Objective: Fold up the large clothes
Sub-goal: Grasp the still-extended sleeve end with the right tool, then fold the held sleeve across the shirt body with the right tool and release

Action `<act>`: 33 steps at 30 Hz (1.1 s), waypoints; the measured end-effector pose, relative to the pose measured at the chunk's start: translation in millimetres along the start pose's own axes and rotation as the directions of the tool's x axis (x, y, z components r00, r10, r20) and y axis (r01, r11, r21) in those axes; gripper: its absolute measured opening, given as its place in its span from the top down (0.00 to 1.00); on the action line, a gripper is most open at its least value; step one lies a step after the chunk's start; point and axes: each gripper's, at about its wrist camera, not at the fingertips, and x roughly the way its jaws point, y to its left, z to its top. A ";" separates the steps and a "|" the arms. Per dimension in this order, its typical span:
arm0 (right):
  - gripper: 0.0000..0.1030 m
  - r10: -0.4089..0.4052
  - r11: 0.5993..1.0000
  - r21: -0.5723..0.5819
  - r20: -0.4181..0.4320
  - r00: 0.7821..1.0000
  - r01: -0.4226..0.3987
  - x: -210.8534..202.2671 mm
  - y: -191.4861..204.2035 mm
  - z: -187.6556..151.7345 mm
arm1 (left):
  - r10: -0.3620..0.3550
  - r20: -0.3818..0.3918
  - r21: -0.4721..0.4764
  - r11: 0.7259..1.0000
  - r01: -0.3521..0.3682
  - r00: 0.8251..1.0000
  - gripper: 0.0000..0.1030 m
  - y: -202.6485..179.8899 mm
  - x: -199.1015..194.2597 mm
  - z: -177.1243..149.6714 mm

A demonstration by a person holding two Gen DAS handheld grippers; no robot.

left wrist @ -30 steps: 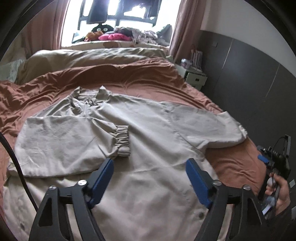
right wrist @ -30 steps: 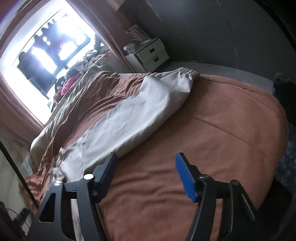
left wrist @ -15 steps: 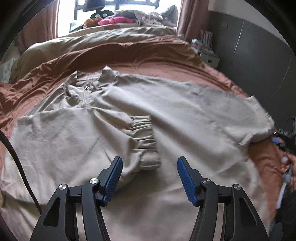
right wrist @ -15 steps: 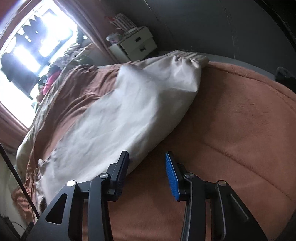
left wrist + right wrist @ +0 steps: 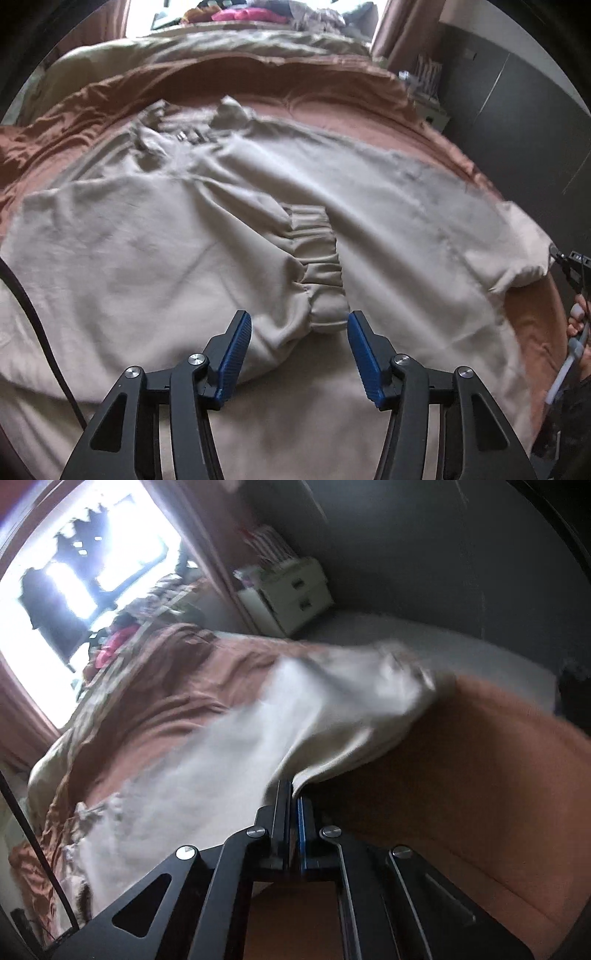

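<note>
A large beige jacket (image 5: 388, 206) lies spread on the rust-brown bedcover (image 5: 258, 85), zipper collar toward the window. One sleeve is folded across the chest, its gathered cuff (image 5: 319, 273) in the middle. My left gripper (image 5: 297, 343) hovers just short of that cuff, its jaws closing, the pads apart and off the cloth, the cuff's end between them. In the right wrist view my right gripper (image 5: 293, 794) is shut on the edge of the other sleeve (image 5: 332, 716), which lifts off the bedcover (image 5: 461, 775). The right gripper (image 5: 570, 266) shows at the left wrist view's right edge, in a person's hand.
A beige duvet (image 5: 207, 48) and a heap of clothes on the sill lie beyond the jacket. A white drawer unit (image 5: 299, 594) stands beside the bed against the dark wall. The bed's edge falls away to the right of the sleeve.
My left gripper came down and forward over the folded cuff while its jaws narrowed. My right gripper moved in on the sleeve's edge and closed on it; the sleeve now lifts.
</note>
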 end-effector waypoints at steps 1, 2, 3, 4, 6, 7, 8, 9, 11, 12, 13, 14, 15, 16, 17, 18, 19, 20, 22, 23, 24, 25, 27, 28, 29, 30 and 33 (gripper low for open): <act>1.00 0.009 1.000 -0.017 0.012 1.000 -0.009 -8.4 9.3 2.1 | -0.011 0.020 -0.011 1.000 0.011 1.000 0.45 3.4 -12.9 -2.5; 1.00 0.020 0.999 -0.040 0.026 0.999 -0.019 -18.2 21.4 4.5 | -0.016 0.028 -0.017 1.000 0.017 0.999 0.45 5.6 -20.1 -4.4; 1.00 0.028 0.997 -0.066 0.040 0.999 -0.026 -28.5 35.2 6.8 | -0.019 0.035 -0.022 1.000 0.020 0.999 0.45 7.9 -27.1 -5.8; 1.00 0.036 0.996 -0.087 0.052 0.998 -0.031 -37.0 47.7 8.5 | -0.022 0.038 -0.021 1.000 0.022 0.999 0.45 11.4 -34.3 -8.7; 1.00 0.062 0.991 -0.121 0.071 0.996 -0.053 -54.9 74.9 11.2 | 0.003 0.040 -0.029 1.000 -0.002 0.999 0.45 24.4 -49.5 -17.4; 1.00 0.073 0.989 -0.135 0.077 0.994 -0.062 -62.0 85.7 10.6 | 0.008 0.046 -0.049 0.999 -0.006 0.999 0.45 33.2 -55.6 -21.2; 1.00 0.089 0.984 -0.160 0.083 0.993 -0.074 -71.7 105.3 11.3 | 0.005 0.049 -0.071 0.997 -0.002 0.999 0.45 41.0 -60.0 -24.9; 1.00 0.098 0.981 -0.178 0.086 0.991 -0.082 -78.0 113.3 8.9 | -0.001 0.054 -0.092 0.996 0.006 0.999 0.45 49.5 -65.1 -28.8; 1.00 0.118 0.970 -0.226 0.094 0.989 -0.094 -90.4 141.2 4.0 | -0.007 0.070 -0.132 0.991 0.016 0.998 0.45 67.6 -78.3 -36.8; 1.00 0.127 0.964 -0.244 0.095 0.987 -0.100 -94.4 153.3 2.3 | -0.003 0.082 -0.148 0.989 0.015 0.997 0.45 75.7 -85.7 -39.9; 1.00 0.135 0.959 -0.262 0.096 0.986 -0.106 -97.9 165.6 -1.1 | -0.002 0.092 -0.155 0.988 0.016 0.996 0.45 80.2 -88.9 -41.6; 1.00 0.146 0.952 -0.285 0.096 0.985 -0.113 -103.4 182.9 -5.8 | -0.001 0.114 -0.165 0.986 0.020 0.994 0.45 88.4 -97.1 -44.5; 1.00 0.154 0.946 -0.302 0.095 0.983 -0.119 -106.7 196.9 -9.9 | 0.000 0.126 -0.170 0.985 0.022 0.992 0.45 92.3 -101.0 -46.2; 1.00 0.158 0.942 -0.313 0.096 0.983 -0.121 -108.7 203.3 -13.3 | 0.002 0.147 -0.180 0.983 0.025 0.989 0.45 98.5 -106.0 -49.1; 1.00 0.162 0.935 -0.332 0.096 0.982 -0.122 -113.7 212.5 -18.3 | -0.005 0.173 -0.203 0.978 0.040 0.985 0.45 107.7 -110.8 -52.6; 1.00 0.165 0.931 -0.343 0.096 0.982 -0.122 -115.3 219.5 -24.2 | -0.016 0.189 -0.224 0.973 0.059 0.982 0.45 115.1 -113.3 -55.1; 1.00 0.167 0.926 -0.358 0.095 0.981 -0.123 -116.6 233.4 -30.3 | -0.034 0.196 -0.253 0.964 0.084 0.980 0.45 124.1 -115.0 -57.1; 1.00 0.169 0.921 -0.369 0.093 0.981 -0.123 -115.5 240.1 -32.1 | -0.063 0.199 -0.288 0.950 0.120 0.978 0.45 133.2 -116.2 -57.0; 1.00 0.179 0.913 -0.385 0.085 0.980 -0.134 -117.1 256.5 -36.9 | -0.089 0.216 -0.303 0.940 0.154 0.972 0.45 142.0 -121.8 -54.4; 1.00 0.188 0.908 -0.395 0.079 0.979 -0.142 -115.6 265.9 -39.2 | -0.075 0.228 -0.291 0.946 0.142 0.971 0.45 143.8 -127.1 -53.2; 1.00 0.194 0.902 -0.406 0.076 0.978 -0.147 -117.2 275.0 -42.9 | -0.062 0.236 -0.285 0.950 0.130 0.970 0.45 145.3 -131.6 -53.2; 1.00 0.196 0.898 -0.413 0.075 0.978 -0.148 -115.4 280.2 -43.2 | -0.062 0.243 -0.286 0.949 0.132 0.968 0.45 148.4 -135.2 -53.1; 1.00 0.209 0.889 -0.428 0.063 0.976 -0.163 -106.2 297.8 -47.6 | -0.102 0.253 -0.311 0.933 0.181 0.962 0.45 161.4 -139.6 -56.1; 1.00 0.220 0.884 -0.434 0.052 0.974 -0.176 -104.4 306.3 -53.7 | -0.107 0.258 -0.320 0.928 0.190 0.960 0.45 165.4 -141.2 -57.1; 1.00 0.225 0.881 -0.436 0.047 0.973 -0.182 -103.6 309.4 -54.9 | -0.103 0.267 -0.336 0.922 0.193 0.958 0.45 171.6 -143.0 -58.8; 1.00 0.232 0.876 -0.444 0.042 0.972 -0.190 -101.9 316.7 -61.0 | -0.092 0.274 -0.349 0.918 0.188 0.957 0.45 177.6 -145.0 -60.8; 1.00 0.242 0.860 -0.466 0.014 0.970 -0.208 -91.9 330.4 -71.2 | -0.092 0.285 -0.389 0.899 0.203 0.954 0.45 191.8 -146.2 -64.5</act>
